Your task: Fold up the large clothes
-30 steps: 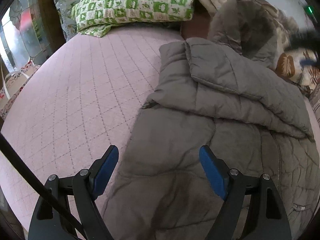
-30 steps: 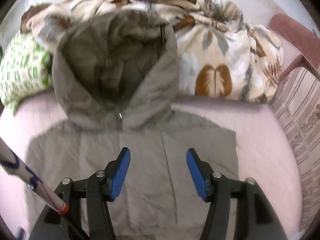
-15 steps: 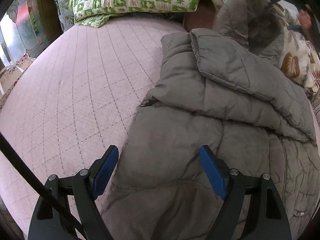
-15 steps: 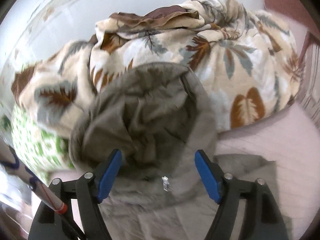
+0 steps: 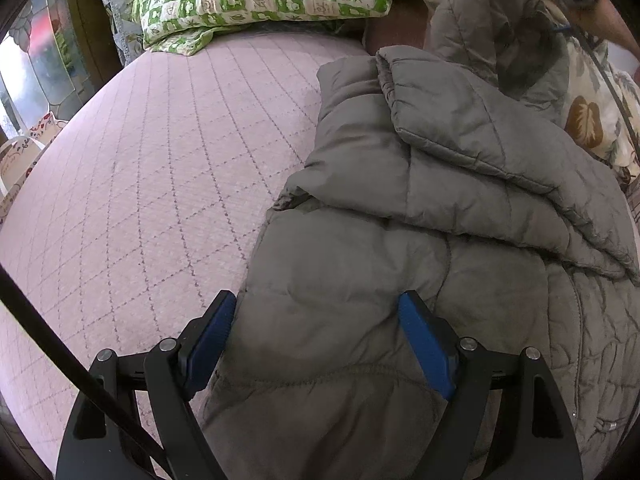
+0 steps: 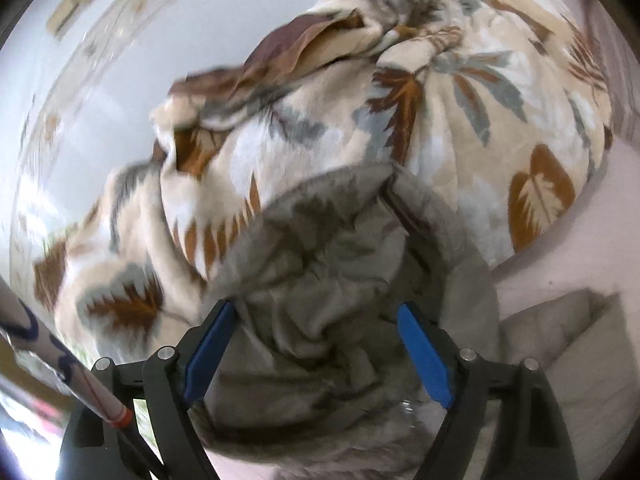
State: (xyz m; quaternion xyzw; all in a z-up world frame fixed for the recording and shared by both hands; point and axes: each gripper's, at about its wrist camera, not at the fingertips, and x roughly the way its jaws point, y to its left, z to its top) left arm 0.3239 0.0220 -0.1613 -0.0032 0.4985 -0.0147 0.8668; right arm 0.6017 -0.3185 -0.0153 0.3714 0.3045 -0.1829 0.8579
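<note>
Left wrist view: my left gripper (image 5: 316, 344) spread wide, grasping nothing, over grey puffer jacket (image 5: 420, 208) lying at 3 o'clock on pink quilted bed (image 5: 160, 160). Right wrist view: my right gripper (image 6: 316, 350) just widening, released, jacket hood (image 6: 332, 280) between pads, leaf-print blanket (image 6: 460, 100) at 12.

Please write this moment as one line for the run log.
left hand-held gripper: open over jacket | right hand-held gripper: jaws just opening, hood between
</note>
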